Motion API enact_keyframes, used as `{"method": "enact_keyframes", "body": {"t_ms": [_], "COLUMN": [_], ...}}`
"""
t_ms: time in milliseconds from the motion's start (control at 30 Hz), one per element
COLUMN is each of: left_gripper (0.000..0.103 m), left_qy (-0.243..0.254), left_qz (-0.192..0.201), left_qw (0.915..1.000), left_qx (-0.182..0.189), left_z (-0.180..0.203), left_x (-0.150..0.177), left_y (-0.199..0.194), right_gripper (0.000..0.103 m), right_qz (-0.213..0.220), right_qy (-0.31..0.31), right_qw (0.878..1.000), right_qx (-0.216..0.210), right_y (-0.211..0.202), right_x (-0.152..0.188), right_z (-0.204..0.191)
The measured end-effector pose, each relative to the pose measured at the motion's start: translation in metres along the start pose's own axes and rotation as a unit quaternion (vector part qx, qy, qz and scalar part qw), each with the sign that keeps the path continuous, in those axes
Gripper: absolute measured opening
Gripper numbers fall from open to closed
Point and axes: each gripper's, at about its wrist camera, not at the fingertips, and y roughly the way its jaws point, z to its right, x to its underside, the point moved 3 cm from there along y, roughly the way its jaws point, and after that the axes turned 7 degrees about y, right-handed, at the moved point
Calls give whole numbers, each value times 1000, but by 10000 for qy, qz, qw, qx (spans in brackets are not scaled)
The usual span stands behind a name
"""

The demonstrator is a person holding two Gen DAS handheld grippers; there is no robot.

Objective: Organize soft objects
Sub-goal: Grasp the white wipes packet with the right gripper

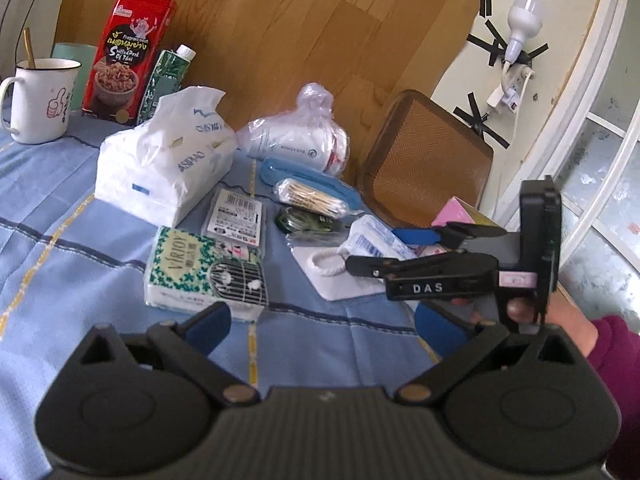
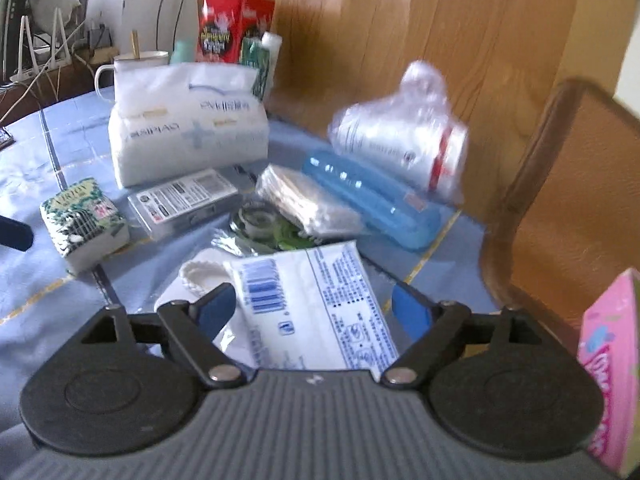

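Right gripper [image 2: 312, 308] angled down at lower centre, jaws wide over the white packet [image 2: 312, 312] — nothing pinched. Left gripper [image 1: 324, 320] tilted down too — spread open, empty.

A big white tissue pack [image 1: 164, 160] stands opened at the back; a small green-patterned tissue pack [image 1: 200, 272] lies flat before it. A white-blue packet [image 2: 316, 312], perhaps wipes, lies nearest.
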Motion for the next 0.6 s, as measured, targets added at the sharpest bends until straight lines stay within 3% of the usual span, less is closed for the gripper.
{"method": "enact_keyframes", "body": {"t_ms": [67, 100, 167, 300, 433, 533, 600], "left_gripper": [102, 102, 102, 102, 102, 102, 102], "left_qy": [-47, -76, -130, -171, -222, -232, -179], "left_qz": [19, 24, 26, 55, 66, 8, -18], "left_qw": [10000, 10000, 9999, 9998, 9997, 9997, 9998], "left_qx": [-2, -4, -11, -39, -63, -64, -32], "left_z": [-3, -5, -8, -12, -15, -14, -12], "left_x": [0, 1, 1, 2, 2, 3, 4], "left_y": [-2, -2, -3, -5, -6, -6, -7], "right_gripper": [81, 73, 72, 71, 75, 90, 91], "right_qz": [-77, -43, -6, 111, 187, 403, 488], "right_qy": [266, 316, 322, 277, 27, 47, 177], "right_qw": [9994, 9993, 9993, 9958, 9901, 9911, 9914], "right_qx": [-204, -211, -206, -867, -1391, -1272, -1202], "right_y": [1, -2, -11, -41, -73, -89, -96], "right_x": [1, 2, 6, 22, 46, 57, 63], "right_z": [4, 4, -2, -32, -67, -77, -76]}}
